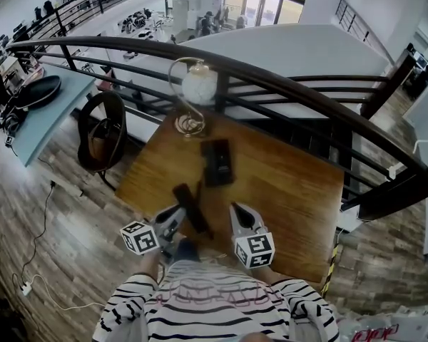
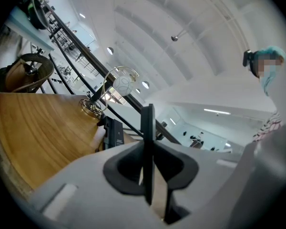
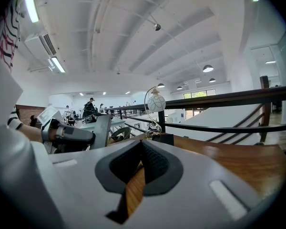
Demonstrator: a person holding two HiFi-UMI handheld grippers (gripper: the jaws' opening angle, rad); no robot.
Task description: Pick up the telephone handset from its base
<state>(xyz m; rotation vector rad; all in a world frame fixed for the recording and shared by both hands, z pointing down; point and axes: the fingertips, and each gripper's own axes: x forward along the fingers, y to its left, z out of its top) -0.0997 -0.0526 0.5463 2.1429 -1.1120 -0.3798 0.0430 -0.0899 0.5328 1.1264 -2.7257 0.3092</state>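
Note:
The black telephone handset (image 1: 192,206) is off its base, with my left gripper (image 1: 180,214) shut on it just over the near part of the wooden table (image 1: 292,191). In the left gripper view the handset (image 2: 148,128) shows edge-on as a thin black bar pinched between the pads. The black telephone base (image 1: 217,162) lies flat on the table beyond it and appears as the base (image 2: 113,131) left of the jaws. My right gripper (image 1: 240,216) hovers to the right of the handset, shut and empty (image 3: 142,149), pointing towards the base (image 3: 163,138).
A table lamp with a white globe (image 1: 197,85) stands at the table's far edge, against a dark curved railing (image 1: 285,84). A round dark chair (image 1: 103,130) sits left of the table. Yellow-black tape (image 1: 333,256) marks the table's right front corner.

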